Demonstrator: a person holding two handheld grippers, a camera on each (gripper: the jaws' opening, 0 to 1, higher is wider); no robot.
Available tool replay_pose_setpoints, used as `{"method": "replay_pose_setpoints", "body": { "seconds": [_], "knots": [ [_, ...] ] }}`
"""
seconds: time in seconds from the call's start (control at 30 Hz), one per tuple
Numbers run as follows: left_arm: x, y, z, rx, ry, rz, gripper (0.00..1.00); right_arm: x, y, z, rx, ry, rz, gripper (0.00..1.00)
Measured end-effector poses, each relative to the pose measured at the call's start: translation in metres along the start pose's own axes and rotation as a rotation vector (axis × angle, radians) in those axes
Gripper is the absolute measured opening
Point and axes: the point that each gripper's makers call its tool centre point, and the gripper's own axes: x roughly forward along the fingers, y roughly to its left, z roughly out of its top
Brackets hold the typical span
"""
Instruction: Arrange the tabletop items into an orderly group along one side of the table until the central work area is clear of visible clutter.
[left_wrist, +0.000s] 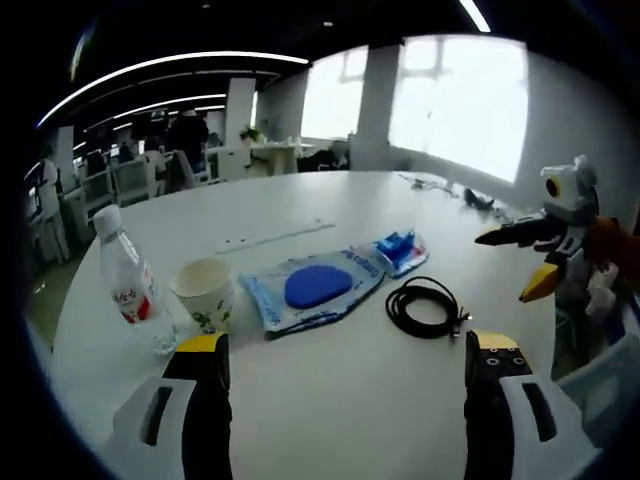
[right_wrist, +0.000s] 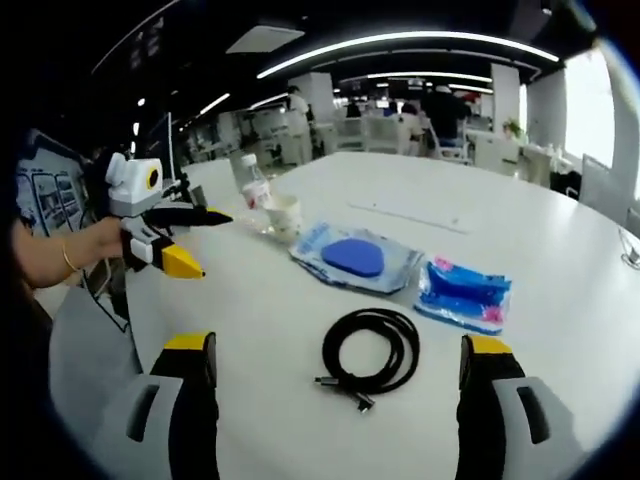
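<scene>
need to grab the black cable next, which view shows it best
The right gripper view: the coiled black cable lies close, centred between that gripper's open jaws, plug ends visible. The left gripper view shows the cable smaller and farther off, right of centre.

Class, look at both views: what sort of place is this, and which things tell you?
Probably an open-plan office: a large white table, rows of desks and chairs behind it, long ceiling strip lights, and big windows.
</scene>
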Motion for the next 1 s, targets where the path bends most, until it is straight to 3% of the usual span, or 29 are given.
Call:
{"method": "replay_pose_setpoints", "body": {
  "seconds": [0.2,0.6,1.0],
  "knots": [
    [-0.022,0.005,-0.008,0.027,0.019,0.009,0.96,-0.010,0.004,0.007,-0.024,-0.030,0.006,1.00],
    [-0.062,0.009,-0.006,0.046,0.018,0.027,0.95,-0.030,0.021,0.007,-0.029,-0.033,0.015,1.00],
    [-0.098,0.003,-0.012,0.024,0.007,0.035,0.94,-0.059,0.031,0.008,-0.049,-0.050,0.013,1.00]
  ]
}}
